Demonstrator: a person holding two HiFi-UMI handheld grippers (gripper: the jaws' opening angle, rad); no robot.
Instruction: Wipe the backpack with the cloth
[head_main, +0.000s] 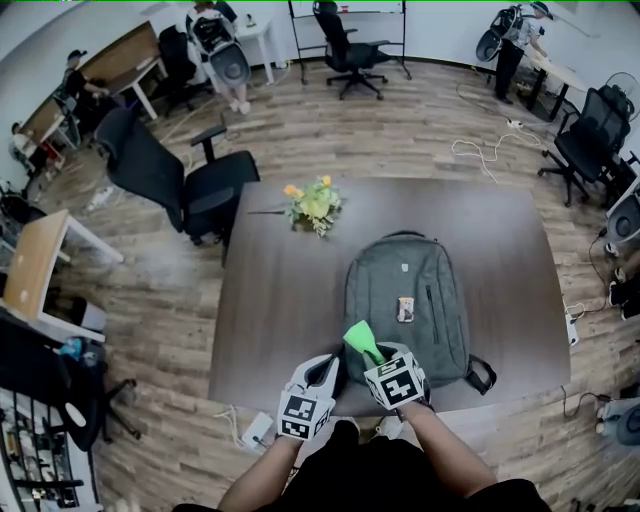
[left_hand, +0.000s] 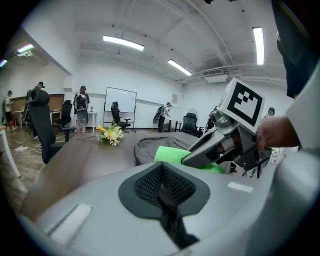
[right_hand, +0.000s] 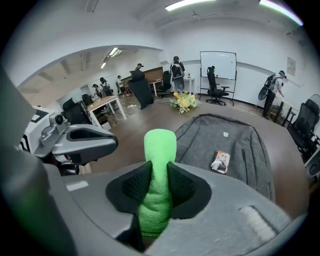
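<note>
**A:** What have the tongs got?

**B:** The right tongs are clenched on the green cloth, and a fold stands up past their tips. The left tongs are closed on nothing, just left of the backpack's near corner.

**A:** And the backpack?

**B:** It lies flat on the surface, front up, directly ahead of the cloth.

**A:** How should the wipe go?

**B:** I'd tip that fold down onto the fabric and press lightly. Stroke lengthwise away from the near end, skirting the small tag. The left tongs could steady the near corner.

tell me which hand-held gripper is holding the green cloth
The right hand-held gripper, jaws clamped on the cloth; the left hand-held gripper is shut on nothing.
</note>
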